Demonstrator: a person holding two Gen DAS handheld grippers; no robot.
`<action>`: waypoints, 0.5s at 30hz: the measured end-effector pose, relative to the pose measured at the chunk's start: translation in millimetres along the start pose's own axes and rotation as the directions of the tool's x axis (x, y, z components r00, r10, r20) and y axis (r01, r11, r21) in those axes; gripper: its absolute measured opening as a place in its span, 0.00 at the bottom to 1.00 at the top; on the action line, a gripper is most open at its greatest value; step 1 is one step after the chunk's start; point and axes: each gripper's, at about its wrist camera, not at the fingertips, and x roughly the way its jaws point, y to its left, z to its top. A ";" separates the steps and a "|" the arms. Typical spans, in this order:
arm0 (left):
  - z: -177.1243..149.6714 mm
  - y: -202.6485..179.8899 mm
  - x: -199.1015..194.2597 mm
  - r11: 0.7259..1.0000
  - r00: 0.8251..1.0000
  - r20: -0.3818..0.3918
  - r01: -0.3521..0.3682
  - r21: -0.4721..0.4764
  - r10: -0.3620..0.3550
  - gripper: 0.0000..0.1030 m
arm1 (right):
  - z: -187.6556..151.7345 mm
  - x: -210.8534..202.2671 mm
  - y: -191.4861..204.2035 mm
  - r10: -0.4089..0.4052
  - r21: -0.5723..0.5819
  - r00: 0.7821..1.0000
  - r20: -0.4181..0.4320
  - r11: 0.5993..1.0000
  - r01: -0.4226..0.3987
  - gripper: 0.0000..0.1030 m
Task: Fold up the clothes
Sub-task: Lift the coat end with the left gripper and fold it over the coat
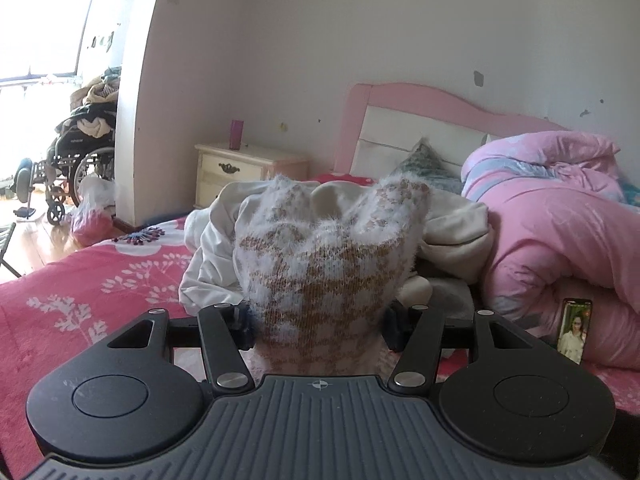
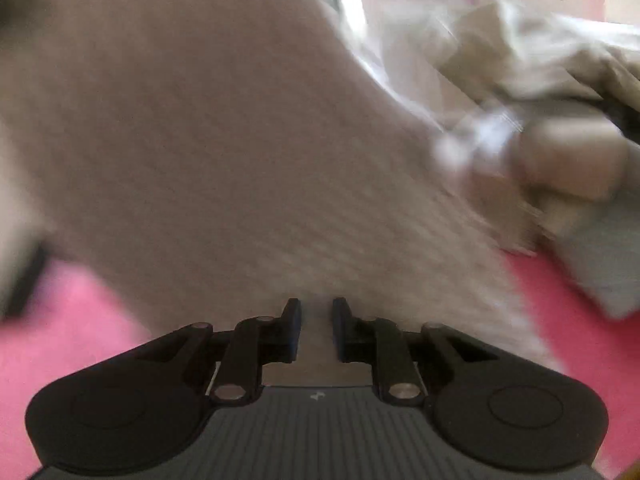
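Observation:
My left gripper (image 1: 318,328) is shut on a fuzzy white-and-tan patterned knit garment (image 1: 328,248), bunched between the jaws and held above the pink bed. My right gripper (image 2: 317,330) has its jaws close together on the edge of a beige ribbed garment (image 2: 208,140) that fills most of the blurred right wrist view. A pile of cream and white clothes (image 1: 452,224) lies on the bed behind the knit garment; blurred pale clothes (image 2: 520,60) also show in the right wrist view.
A pink floral bedspread (image 1: 80,280) covers the bed. A rolled pink duvet (image 1: 560,232) lies at the right with a phone (image 1: 575,330) propped against it. A cream nightstand (image 1: 244,168), a pink headboard (image 1: 420,100) and a wheelchair (image 1: 68,160) stand behind.

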 end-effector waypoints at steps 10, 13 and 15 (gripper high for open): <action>-7.4 4.4 -15.4 0.999 1.000 -0.003 0.005 -0.033 -0.005 0.55 | 5.1 -24.6 22.6 0.331 -0.016 0.943 -0.017 0.943 -0.331 0.05; -8.5 1.0 -19.0 1.000 1.000 -0.009 0.007 -0.015 -0.007 0.55 | 5.7 10.0 21.4 0.293 -0.060 0.949 -0.116 0.952 -0.301 0.00; -10.6 0.7 -22.2 1.000 1.000 -0.018 0.011 -0.009 -0.012 0.55 | 9.4 19.3 -14.2 0.320 0.091 0.943 -0.094 0.946 -0.312 0.00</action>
